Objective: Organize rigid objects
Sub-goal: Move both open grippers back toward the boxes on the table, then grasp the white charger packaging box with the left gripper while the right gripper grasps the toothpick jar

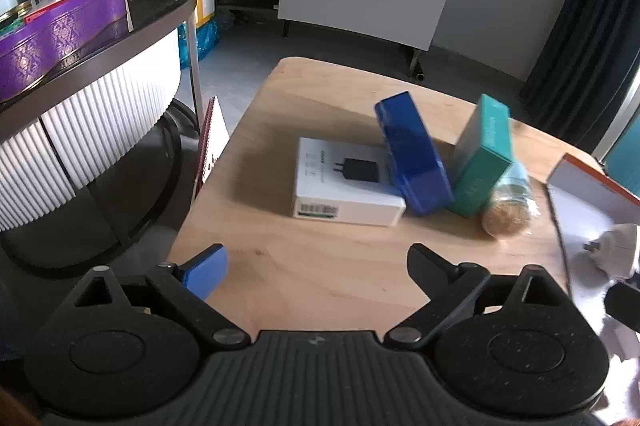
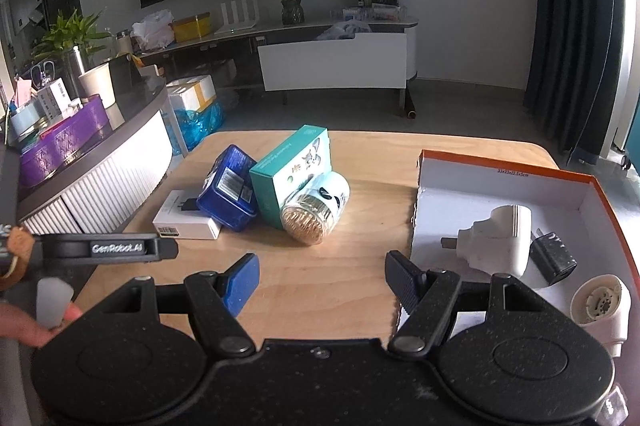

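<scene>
On the wooden table (image 1: 320, 266) (image 2: 360, 153) lies a flat white charger box (image 1: 340, 185) (image 2: 180, 218). A blue tin (image 1: 414, 157) (image 2: 230, 191) leans on it, then a teal carton (image 1: 482, 161) (image 2: 288, 169) and a round jar lying on its side (image 1: 508, 201) (image 2: 316, 209). An orange-rimmed white tray (image 2: 500, 181) (image 1: 588, 201) at the right holds a white plug adapter (image 2: 500, 242), a black charger (image 2: 554, 256) and a white round part (image 2: 600, 306). My left gripper (image 1: 316, 266) is open and empty, short of the boxes. My right gripper (image 2: 322, 282) is open and empty near the tray's left edge.
A curved dark counter (image 1: 120, 37) with a purple tin (image 1: 60, 29) stands left of the table. A red spiral notebook (image 1: 210, 141) leans at the table's left edge. The left gripper's body (image 2: 104, 248) and a hand (image 2: 24, 322) show at the right wrist view's left. Grey floor lies beyond.
</scene>
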The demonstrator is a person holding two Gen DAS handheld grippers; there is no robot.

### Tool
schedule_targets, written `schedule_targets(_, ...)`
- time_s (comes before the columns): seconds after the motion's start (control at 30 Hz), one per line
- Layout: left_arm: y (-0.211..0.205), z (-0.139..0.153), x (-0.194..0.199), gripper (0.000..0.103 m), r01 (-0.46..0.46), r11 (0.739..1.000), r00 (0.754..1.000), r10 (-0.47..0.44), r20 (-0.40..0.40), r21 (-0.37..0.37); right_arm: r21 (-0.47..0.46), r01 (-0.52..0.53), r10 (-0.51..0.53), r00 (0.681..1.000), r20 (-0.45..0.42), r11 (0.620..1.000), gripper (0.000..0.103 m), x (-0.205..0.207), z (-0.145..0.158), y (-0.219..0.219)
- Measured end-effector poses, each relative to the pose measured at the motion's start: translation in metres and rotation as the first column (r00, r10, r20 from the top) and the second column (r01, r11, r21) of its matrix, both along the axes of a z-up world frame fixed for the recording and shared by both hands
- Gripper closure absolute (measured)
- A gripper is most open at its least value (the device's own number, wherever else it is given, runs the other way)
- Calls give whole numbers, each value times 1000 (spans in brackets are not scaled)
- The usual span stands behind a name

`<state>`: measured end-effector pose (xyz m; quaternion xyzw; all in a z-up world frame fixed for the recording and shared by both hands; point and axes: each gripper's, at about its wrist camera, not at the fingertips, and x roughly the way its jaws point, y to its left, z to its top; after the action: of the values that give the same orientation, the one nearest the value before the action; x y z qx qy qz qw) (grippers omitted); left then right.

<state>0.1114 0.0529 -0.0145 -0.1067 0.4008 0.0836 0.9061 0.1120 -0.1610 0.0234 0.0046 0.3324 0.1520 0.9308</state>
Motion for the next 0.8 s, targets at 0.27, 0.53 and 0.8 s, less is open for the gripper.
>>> schedule_targets(0.27, -6, -16, 28, 0, 39, 998, 999, -40, 17, 39, -2, -5, 5, 1000, -19, 1000, 21, 6, -10, 4)
schedule_targets(0.53, -15, -26, 58, 0, 44, 996, 998, -47, 39, 77, -6, -5, 5, 999, -42, 1000, 21, 18, -20, 8)
schedule_targets(0.8, -15, -27, 59, 24, 80, 990, 990, -93, 108, 120, -11, 5, -6, 998, -63, 1000, 21, 32, -30, 9)
